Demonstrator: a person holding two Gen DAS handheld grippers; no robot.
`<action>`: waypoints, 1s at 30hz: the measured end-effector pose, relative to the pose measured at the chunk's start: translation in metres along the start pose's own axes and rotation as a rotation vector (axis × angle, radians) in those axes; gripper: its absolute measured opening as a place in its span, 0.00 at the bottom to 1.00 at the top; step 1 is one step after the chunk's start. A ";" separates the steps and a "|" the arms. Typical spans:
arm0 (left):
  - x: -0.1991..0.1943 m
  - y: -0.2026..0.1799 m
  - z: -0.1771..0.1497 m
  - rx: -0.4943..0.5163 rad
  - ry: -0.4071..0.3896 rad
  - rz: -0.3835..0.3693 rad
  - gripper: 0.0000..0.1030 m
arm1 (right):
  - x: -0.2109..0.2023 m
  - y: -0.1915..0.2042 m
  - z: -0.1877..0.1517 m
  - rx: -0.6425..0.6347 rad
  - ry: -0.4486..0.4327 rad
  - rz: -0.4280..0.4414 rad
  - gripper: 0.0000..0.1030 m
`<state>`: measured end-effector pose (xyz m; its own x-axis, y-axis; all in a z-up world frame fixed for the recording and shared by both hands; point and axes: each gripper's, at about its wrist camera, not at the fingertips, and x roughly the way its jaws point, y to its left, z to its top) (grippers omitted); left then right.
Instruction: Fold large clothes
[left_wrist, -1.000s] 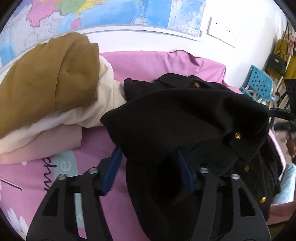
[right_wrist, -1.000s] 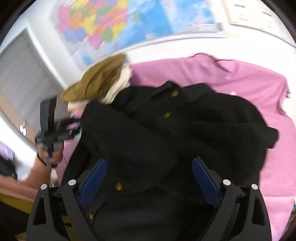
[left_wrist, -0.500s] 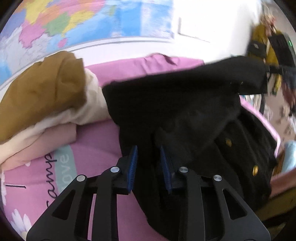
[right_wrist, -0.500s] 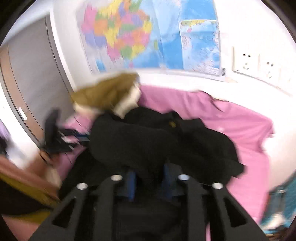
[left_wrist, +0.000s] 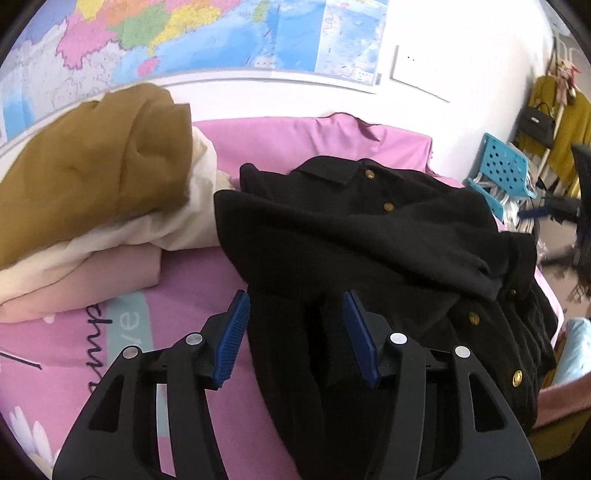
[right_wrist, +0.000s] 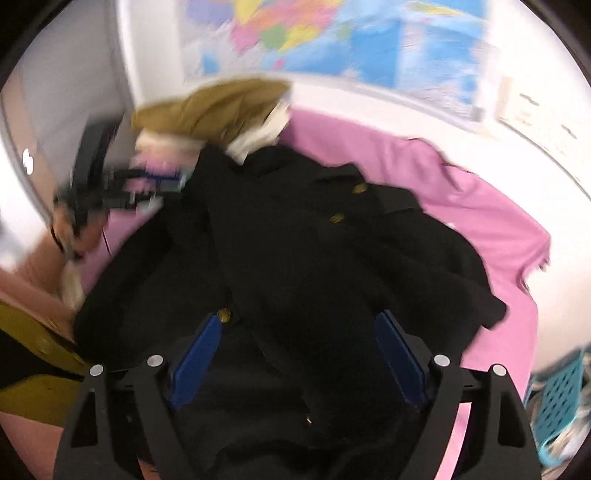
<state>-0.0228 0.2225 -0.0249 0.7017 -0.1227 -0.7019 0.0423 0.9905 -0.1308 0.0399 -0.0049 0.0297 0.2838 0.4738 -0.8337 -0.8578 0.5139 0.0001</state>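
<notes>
Black coat (left_wrist: 369, 236) lies bunched on the pink sheet (left_wrist: 306, 136) of the bed, gold buttons (left_wrist: 387, 206) up, collar at the far end from both claws. Left claw (left_wrist: 295, 328): jaws opening, blue pads (left_wrist: 233, 332) spread; a dark fold of the coat runs between them, pads not pressing on it. Left of this claw, a stack of folded clothes (left_wrist: 92, 192): brown on top, cream under, pale pink at the bottom, touching the coat's left edge. Right claw (right_wrist: 295, 354): jaws opening, spread wide over the coat's near hem, cloth below and between the pads, no pinch visible. Right view is blurred. Ahead-left of the right claw, the left claw shows as a dark smear at the coat's edge, a hand (right_wrist: 74, 236) behind it. Map (left_wrist: 207, 33) on the wall beyond. Blue basket (left_wrist: 502, 173) far right of the left claw.
</notes>
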 end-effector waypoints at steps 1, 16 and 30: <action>0.003 -0.001 0.001 0.001 0.005 0.004 0.51 | 0.015 0.005 -0.001 -0.015 0.036 0.007 0.81; 0.006 0.003 0.013 -0.015 0.005 0.067 0.58 | -0.036 -0.050 0.025 0.204 -0.113 0.175 0.07; 0.017 0.016 0.027 -0.076 0.048 0.057 0.60 | 0.017 -0.144 0.009 0.497 -0.124 0.035 0.75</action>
<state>0.0086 0.2381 -0.0202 0.6666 -0.0704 -0.7421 -0.0521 0.9887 -0.1406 0.1722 -0.0646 0.0209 0.3327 0.5625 -0.7569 -0.5688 0.7599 0.3148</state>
